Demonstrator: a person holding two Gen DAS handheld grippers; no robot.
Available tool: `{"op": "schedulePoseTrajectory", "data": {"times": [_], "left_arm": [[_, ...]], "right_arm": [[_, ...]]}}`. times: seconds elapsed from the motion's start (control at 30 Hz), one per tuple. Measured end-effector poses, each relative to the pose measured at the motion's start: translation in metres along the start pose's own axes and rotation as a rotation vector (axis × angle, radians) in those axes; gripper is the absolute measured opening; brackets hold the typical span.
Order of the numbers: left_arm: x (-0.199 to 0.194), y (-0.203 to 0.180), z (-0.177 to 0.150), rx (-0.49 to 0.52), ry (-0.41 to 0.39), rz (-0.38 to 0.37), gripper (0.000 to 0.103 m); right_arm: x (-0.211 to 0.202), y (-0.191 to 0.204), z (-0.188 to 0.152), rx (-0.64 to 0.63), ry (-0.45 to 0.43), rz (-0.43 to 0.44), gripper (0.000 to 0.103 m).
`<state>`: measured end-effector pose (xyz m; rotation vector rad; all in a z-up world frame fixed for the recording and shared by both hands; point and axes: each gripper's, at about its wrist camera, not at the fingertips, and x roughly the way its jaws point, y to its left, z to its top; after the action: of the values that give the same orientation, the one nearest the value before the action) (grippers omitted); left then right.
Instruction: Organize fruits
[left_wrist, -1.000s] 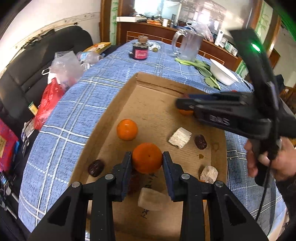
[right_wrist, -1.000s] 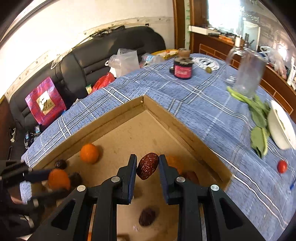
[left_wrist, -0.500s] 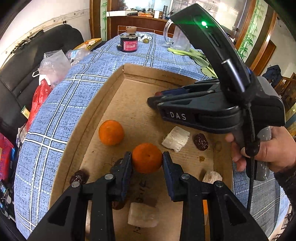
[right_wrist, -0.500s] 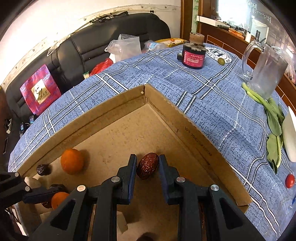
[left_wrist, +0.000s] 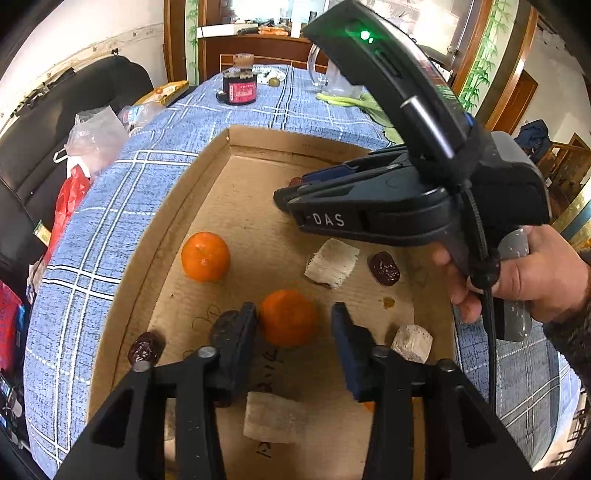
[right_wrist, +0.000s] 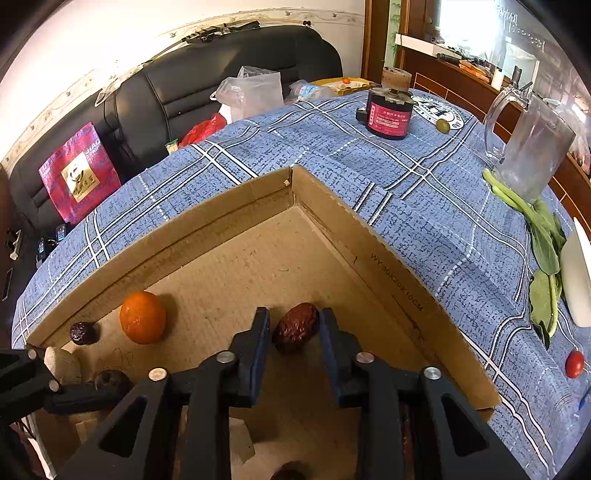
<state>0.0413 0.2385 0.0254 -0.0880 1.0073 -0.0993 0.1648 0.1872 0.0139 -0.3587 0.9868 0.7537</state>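
A shallow cardboard box lies on a blue plaid table. My left gripper is open, with an orange resting on the box floor between its fingers, a gap on the right side. A second orange lies further left; it also shows in the right wrist view. My right gripper is slightly open around a red date that rests on the box floor near the far corner. Other dates and pale blocks lie in the box.
The right gripper's body hangs over the box's right half in the left wrist view. On the table beyond stand a black-and-red jar, a glass pitcher, green leaves, a white bowl and a small tomato.
Both grippers lowered into the box and opened: the left released the orange onto the floor, the right loosened on the date near the far corner.
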Motion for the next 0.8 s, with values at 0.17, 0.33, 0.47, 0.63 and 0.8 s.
{"op": "schedulePoseTrajectory", "data": {"times": [0.17,0.33,0.47,0.63,0.8], "left_arm": [[-0.008,0.007,-0.004,-0.020,-0.013,-0.002,0.048],[-0.020,0.014,-0.010,-0.038,-0.024,0.011,0.060],[-0.033,0.025,-0.018,-0.076,-0.046,0.016,0.066],[-0.054,0.041,-0.032,-0.146,-0.117,0.043,0.067],[-0.081,0.046,-0.048,-0.220,-0.237,0.092,0.068]], "right_arm": [[-0.003,0.000,0.000,0.003,-0.001,-0.014,0.035],[-0.013,0.000,-0.006,0.024,-0.019,-0.026,0.035],[-0.033,0.001,-0.019,0.061,-0.043,-0.043,0.035],[-0.079,0.008,-0.050,0.114,-0.106,-0.109,0.051],[-0.139,0.029,-0.101,0.190,-0.199,-0.231,0.073]]}}
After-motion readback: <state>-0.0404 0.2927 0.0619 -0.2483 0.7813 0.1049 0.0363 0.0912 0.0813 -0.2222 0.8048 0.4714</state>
